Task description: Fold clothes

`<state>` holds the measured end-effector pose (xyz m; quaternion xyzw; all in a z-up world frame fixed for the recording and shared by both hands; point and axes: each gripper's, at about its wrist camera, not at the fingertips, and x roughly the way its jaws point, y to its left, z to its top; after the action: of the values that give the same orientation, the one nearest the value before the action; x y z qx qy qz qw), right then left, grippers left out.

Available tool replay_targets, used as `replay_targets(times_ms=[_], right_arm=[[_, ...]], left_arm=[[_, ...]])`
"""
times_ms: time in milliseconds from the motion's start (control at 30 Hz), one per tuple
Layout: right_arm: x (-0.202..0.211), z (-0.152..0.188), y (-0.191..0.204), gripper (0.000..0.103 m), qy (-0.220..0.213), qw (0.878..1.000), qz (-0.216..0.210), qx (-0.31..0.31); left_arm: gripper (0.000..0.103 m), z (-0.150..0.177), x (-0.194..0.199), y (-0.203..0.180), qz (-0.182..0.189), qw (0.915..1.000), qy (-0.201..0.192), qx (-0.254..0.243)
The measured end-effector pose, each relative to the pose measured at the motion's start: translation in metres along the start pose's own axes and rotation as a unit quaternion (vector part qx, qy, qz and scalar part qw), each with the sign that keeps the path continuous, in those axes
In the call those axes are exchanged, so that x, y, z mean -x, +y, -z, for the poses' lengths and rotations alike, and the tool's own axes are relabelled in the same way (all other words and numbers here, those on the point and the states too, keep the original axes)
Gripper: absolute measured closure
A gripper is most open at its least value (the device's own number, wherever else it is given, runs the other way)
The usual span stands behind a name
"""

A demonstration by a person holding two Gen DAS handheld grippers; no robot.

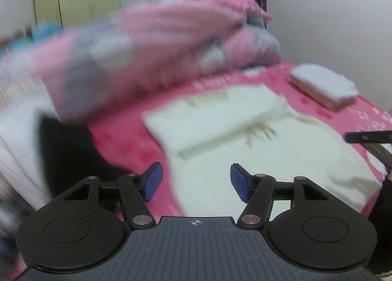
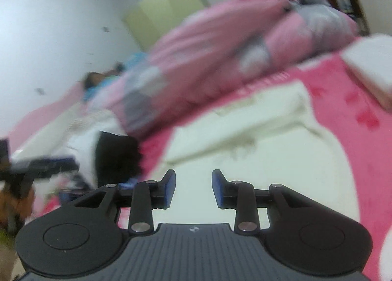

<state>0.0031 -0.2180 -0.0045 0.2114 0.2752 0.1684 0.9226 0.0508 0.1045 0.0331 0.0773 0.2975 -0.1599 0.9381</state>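
Cream garment (image 1: 257, 148) is lying part-folded on pink bed (image 1: 137, 143). Left tool (image 1: 196, 181) and right tool (image 2: 193, 189) are being held apart, empty, above it. Judged: between folds; next edge is needing to be gripped.

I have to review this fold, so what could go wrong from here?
The cream garment lies partly folded, and both grippers, left and right, are open and empty; the fold may loosen. The black garment lies close beside it and could get snagged. Blur makes edges uncertain.
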Motion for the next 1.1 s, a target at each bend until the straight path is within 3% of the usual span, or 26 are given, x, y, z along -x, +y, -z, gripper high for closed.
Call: replay_targets(times_ms=[67, 167, 267, 333, 533, 800, 1100], right_arm=[[-0.015, 0.018, 0.001, 0.068, 0.000, 0.998, 0.054, 0.010], [-0.039, 0.043, 0.016, 0.068, -0.001, 0.987, 0.141, 0.082], [-0.049, 0.065, 0.031, 0.068, -0.005, 0.976, 0.166, 0.143], [-0.055, 0.081, 0.033, 0.068, 0.002, 0.971, 0.177, 0.160], [-0.054, 0.115, 0.026, 0.064, -0.044, 0.970, 0.174, 0.166], [-0.051, 0.121, 0.023, 0.064, -0.072, 0.968, 0.168, 0.171], [-0.050, 0.121, 0.021, 0.064, -0.075, 0.969, 0.163, 0.168]], left_arm=[[0.042, 0.026, -0.034, -0.022, -0.005, 0.9999, 0.010, 0.010], [0.042, 0.048, -0.065, -0.051, -0.035, 0.9992, 0.016, 0.007], [0.042, 0.062, -0.078, -0.069, -0.056, 0.9983, 0.016, 0.005], [0.035, 0.071, -0.076, -0.075, -0.077, 0.9970, 0.002, 0.011], [0.008, 0.084, -0.071, -0.068, -0.113, 0.9913, -0.006, 0.068], [0.001, 0.089, -0.070, -0.077, -0.140, 0.9859, -0.003, 0.091], [0.000, 0.082, -0.069, -0.075, -0.138, 0.9838, 0.025, 0.112]])
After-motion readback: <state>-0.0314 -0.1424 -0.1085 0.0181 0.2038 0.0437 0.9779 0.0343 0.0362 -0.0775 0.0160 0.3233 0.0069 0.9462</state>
